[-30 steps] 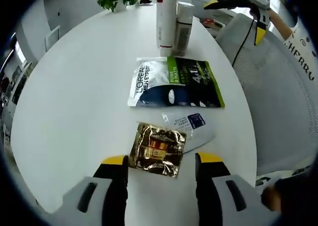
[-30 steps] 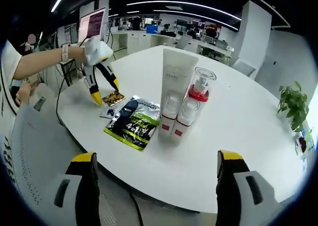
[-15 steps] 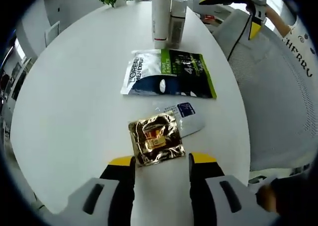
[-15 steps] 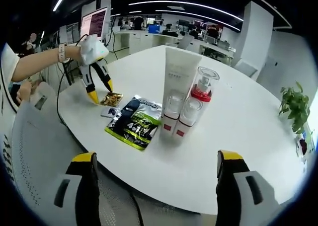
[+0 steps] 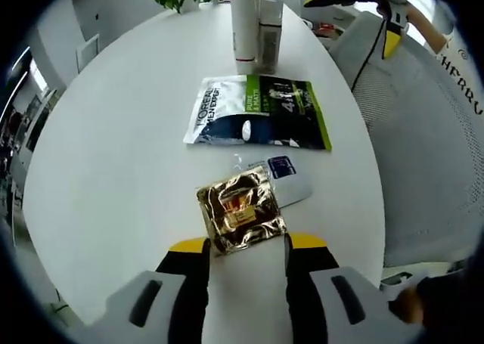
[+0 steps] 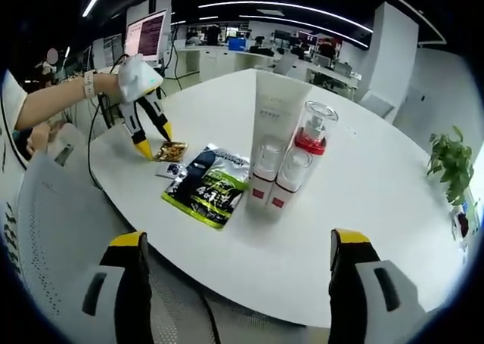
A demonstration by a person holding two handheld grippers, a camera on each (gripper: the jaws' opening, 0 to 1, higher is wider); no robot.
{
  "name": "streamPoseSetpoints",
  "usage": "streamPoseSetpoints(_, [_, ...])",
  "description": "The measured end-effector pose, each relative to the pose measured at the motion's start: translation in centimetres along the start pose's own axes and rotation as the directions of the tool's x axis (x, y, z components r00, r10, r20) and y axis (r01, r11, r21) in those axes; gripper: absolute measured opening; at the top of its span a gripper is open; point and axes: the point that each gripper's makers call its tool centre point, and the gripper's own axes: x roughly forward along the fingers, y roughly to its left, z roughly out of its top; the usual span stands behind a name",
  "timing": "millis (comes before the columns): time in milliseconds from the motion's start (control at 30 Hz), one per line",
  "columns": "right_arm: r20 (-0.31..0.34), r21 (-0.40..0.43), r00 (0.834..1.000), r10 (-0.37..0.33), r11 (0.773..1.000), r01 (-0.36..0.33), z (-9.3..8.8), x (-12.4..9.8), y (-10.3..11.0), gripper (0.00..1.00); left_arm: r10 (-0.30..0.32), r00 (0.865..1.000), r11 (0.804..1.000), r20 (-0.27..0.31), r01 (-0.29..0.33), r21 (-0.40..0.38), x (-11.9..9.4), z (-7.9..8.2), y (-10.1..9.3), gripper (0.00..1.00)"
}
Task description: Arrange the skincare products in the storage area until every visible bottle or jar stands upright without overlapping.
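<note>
Hovering left gripper (image 5: 246, 242), jaws apart, empty, straddles near edge of gold sachet (image 5: 240, 218) flat on table (image 5: 113, 162). Sachet probably light, crinkly, slippery: pinch edge. Tube (image 6: 271, 144), pump bottle (image 6: 301, 162) upright. Right gripper (image 6: 236, 247) wide, empty.

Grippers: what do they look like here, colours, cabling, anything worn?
The left gripper has black fingers with yellow tips on light grey bases with dark slots. From the right gripper view it has a white housing, and a black cable hangs below it. The right gripper matches: black fingers, yellow tips, grey bases. The person wears a wristband and a white garment with dark lettering.
</note>
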Motion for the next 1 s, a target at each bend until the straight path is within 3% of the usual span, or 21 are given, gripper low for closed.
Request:
streamPoseSetpoints(233, [-0.002,0.002,1.000,0.009,1.000,-0.009,-0.1,0.1,0.2,0.99,0.051,0.998,0.998,0.041,-0.053,0.046,0.2,1.1,0.9,0.44])
streamPoseSetpoints(433, [-0.006,0.003,1.000,0.013,1.000,-0.013,-0.3,0.1,0.3,0.99,0.051,0.997,0.997,0.057,-0.054,0.052,0.5,1.7,1.1,0.46])
streamPoseSetpoints(800, [-0.017,0.005,1.000,0.020,1.000,-0.020,-0.5,0.3,0.5,0.99,0.019,0.999,1.000,0.046,-0.020,0.015,0.9,1.9,1.1,0.46])
streamPoseSetpoints(1000, [-0.022,0.008,0.999,0.025,1.000,-0.025,-0.6,0.5,0.6,0.99,0.020,0.999,1.000,0.043,-0.020,-0.022,1.0,2.2,1.4,0.41])
